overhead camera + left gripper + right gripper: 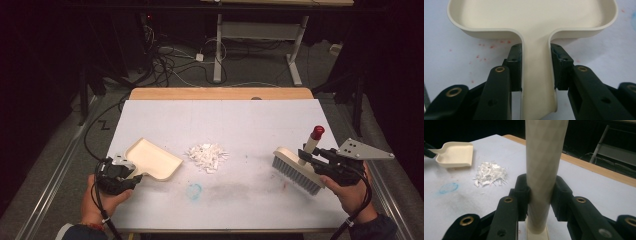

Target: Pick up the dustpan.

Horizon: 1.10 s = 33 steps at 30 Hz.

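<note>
The left gripper (535,70) pinches the handle of a cream plastic dustpan (534,17). The right gripper (541,195) clamps the pale cylindrical handle of a cream brush (295,167). A heap of white paper shreds (207,155) lies between them on the table (260,120).

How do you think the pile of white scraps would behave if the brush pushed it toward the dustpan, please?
The pile of white scraps looks like loose, thin, light bits, so it would probably scatter rather than slide together. Strays already lie at its edges, so the brush may leave some behind before the dustpan.

Left gripper (131,176) and right gripper (306,154): black bodies, brass-ringed screw holes, trailing black cables; grey three-cornered plate (364,149) atop right; dark sleeves (377,229).
</note>
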### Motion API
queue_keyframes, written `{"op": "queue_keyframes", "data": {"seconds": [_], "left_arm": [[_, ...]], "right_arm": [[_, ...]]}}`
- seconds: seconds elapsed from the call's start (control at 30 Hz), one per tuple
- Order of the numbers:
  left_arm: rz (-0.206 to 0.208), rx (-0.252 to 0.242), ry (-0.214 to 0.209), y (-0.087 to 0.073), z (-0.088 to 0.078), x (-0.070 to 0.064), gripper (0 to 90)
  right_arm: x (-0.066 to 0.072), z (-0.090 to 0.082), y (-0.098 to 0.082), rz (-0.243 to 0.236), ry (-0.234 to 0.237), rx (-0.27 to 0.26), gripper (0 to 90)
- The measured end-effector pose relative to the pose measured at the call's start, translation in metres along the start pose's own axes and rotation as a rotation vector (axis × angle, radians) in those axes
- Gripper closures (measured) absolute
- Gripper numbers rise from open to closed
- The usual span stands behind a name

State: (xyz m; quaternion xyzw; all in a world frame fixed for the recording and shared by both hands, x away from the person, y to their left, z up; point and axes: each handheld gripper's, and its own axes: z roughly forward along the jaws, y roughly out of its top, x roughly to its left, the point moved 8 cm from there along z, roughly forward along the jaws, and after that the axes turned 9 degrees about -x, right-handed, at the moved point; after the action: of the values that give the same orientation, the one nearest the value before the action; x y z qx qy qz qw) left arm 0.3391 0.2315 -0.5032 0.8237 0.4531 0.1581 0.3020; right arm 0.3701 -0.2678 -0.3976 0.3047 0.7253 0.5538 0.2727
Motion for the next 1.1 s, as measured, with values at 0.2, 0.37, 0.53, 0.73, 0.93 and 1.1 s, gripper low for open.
{"op": "queue_keyframes", "data": {"seconds": [0.2,0.37,0.53,0.73,0.93,1.1], "left_arm": [[0.075,0.057,-0.046,-0.003,-0.001,-0.017,63.9],[0.102,0.072,-0.062,-0.002,0.001,-0.024,63.9],[0.12,0.078,-0.071,-0.002,0.002,-0.027,63.8],[0.135,0.081,-0.08,-0.002,0.002,-0.029,63.8],[0.145,0.081,-0.078,-0.003,0.004,-0.029,63.7],[0.147,0.087,-0.086,-0.004,0.006,-0.028,63.7]], "right_arm": [[0.002,0.002,0.0,0.0,0.005,0.0,70.7],[0.002,0.006,0.0,-0.004,0.006,-0.007,70.7],[-0.001,0.012,0.001,0.004,-0.015,-0.009,70.8],[-0.011,0.022,0.006,0.01,-0.048,-0.03,70.8],[-0.018,0.031,0.011,0.014,-0.056,-0.041,70.8],[-0.025,0.04,0.014,0.017,-0.063,-0.046,70.8]]}}
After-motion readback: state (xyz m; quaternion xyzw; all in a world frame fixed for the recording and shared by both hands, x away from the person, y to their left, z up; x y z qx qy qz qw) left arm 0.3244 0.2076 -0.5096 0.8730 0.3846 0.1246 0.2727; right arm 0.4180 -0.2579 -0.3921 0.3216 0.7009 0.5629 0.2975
